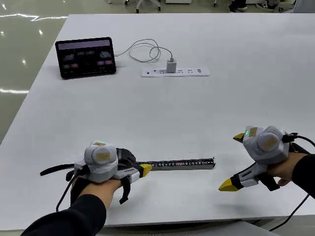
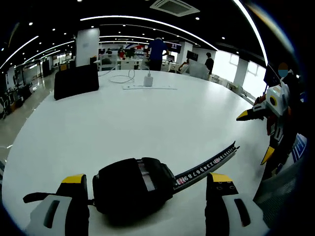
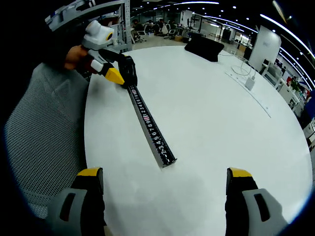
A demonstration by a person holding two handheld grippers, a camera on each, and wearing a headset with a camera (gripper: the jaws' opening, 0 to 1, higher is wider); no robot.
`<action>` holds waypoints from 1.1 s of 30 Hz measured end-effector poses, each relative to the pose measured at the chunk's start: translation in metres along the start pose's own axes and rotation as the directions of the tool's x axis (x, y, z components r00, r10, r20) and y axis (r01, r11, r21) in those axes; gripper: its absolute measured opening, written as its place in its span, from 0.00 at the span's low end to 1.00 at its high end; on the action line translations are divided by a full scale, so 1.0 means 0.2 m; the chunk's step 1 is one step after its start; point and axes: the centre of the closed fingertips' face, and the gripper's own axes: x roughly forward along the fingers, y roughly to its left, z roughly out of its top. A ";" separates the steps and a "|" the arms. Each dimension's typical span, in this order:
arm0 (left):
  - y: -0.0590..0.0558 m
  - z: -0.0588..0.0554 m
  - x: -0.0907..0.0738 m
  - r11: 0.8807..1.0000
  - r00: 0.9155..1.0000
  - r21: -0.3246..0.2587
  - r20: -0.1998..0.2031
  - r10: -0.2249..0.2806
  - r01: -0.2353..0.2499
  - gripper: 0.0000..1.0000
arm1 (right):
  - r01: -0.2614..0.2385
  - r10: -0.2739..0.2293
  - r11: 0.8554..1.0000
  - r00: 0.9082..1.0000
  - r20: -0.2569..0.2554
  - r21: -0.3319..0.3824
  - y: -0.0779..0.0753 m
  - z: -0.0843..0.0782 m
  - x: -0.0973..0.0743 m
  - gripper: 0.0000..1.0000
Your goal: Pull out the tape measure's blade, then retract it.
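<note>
White workbench in open-plan hall. Left gripper released, straddling tape measure; blade extended flat. Right gripper released.

The blade carries numerals 2 through 9.

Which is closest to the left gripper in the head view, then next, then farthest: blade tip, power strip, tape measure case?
1. Tape measure case, between its jaws.
2. Blade tip, out to its right.
3. Power strip, far across the table.
</note>
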 end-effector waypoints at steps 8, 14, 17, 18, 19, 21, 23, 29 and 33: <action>0.02 -0.01 0.05 0.997 0.997 0.021 0.027 0.067 -0.068 0.91 | -0.081 0.076 0.991 0.996 -0.050 -0.108 -0.01 0.04 0.10 0.90; 0.05 0.01 0.04 0.996 0.995 -0.029 0.041 0.090 -0.089 0.88 | -0.120 0.106 0.981 0.990 -0.094 -0.155 -0.02 0.03 0.15 0.79; 0.07 0.01 0.04 0.994 0.994 -0.036 0.045 0.102 -0.100 0.88 | -0.136 0.120 0.977 0.987 -0.105 -0.163 -0.01 0.02 0.16 0.69; 0.07 0.00 0.04 0.994 0.994 -0.040 0.042 0.102 -0.101 0.88 | -0.143 0.126 0.976 0.986 -0.112 -0.164 -0.01 0.01 0.16 0.64; 0.07 0.00 0.04 0.994 0.994 -0.045 0.041 0.098 -0.096 0.88 | -0.148 0.131 0.975 0.985 -0.115 -0.165 0.00 0.01 0.17 0.61; 0.07 0.00 0.05 0.994 0.995 -0.052 0.041 0.095 -0.092 0.88 | -0.161 0.142 0.972 0.982 -0.123 -0.172 0.01 0.01 0.17 0.55; 0.07 0.00 0.05 0.995 0.995 -0.053 0.046 0.091 -0.089 0.88 | -0.174 0.152 0.969 0.980 -0.128 -0.174 0.02 0.01 0.18 0.48; 0.07 0.00 0.05 0.994 0.995 -0.063 0.054 0.087 -0.084 0.88 | -0.203 0.172 0.958 0.972 -0.161 -0.201 0.02 -0.01 0.20 0.30; 0.07 0.01 0.05 0.994 0.994 -0.069 0.062 0.086 -0.082 0.87 | -0.212 0.176 0.956 0.968 -0.180 -0.201 0.02 -0.02 0.21 0.24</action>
